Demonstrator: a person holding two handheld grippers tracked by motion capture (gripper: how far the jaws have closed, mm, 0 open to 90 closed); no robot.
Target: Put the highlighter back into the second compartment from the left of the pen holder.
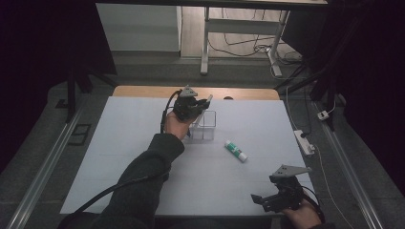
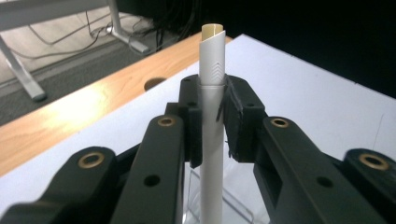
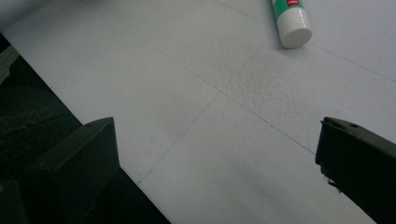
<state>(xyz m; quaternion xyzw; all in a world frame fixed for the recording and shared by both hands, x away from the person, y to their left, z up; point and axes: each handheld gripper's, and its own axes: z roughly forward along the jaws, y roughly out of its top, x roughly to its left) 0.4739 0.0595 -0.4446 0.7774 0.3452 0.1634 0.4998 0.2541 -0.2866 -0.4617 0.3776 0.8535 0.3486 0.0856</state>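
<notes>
My left gripper (image 1: pixel 196 109) is shut on a white pen (image 2: pixel 212 135) with a beige tip, held upright between its black jaws. The pen (image 1: pixel 203 110) hangs over a clear plastic holder (image 1: pixel 206 127) at the table's far middle, whose rim (image 2: pixel 233 205) shows just under the jaws. A green and white glue stick (image 1: pixel 236 150) lies flat on the white table cover, right of the holder. My right gripper (image 1: pixel 267 200) stands open near the front right edge, nothing between its jaws. Its own view shows the glue stick (image 3: pixel 290 21) ahead.
The white cover (image 1: pixel 143 157) spans a wooden table (image 1: pixel 143 91) whose bare strip, with a cable hole (image 2: pixel 156 83), shows along the far edge. A power strip (image 1: pixel 304 141) lies off the right side. Desk legs (image 1: pixel 205 47) and cables stand on the floor beyond.
</notes>
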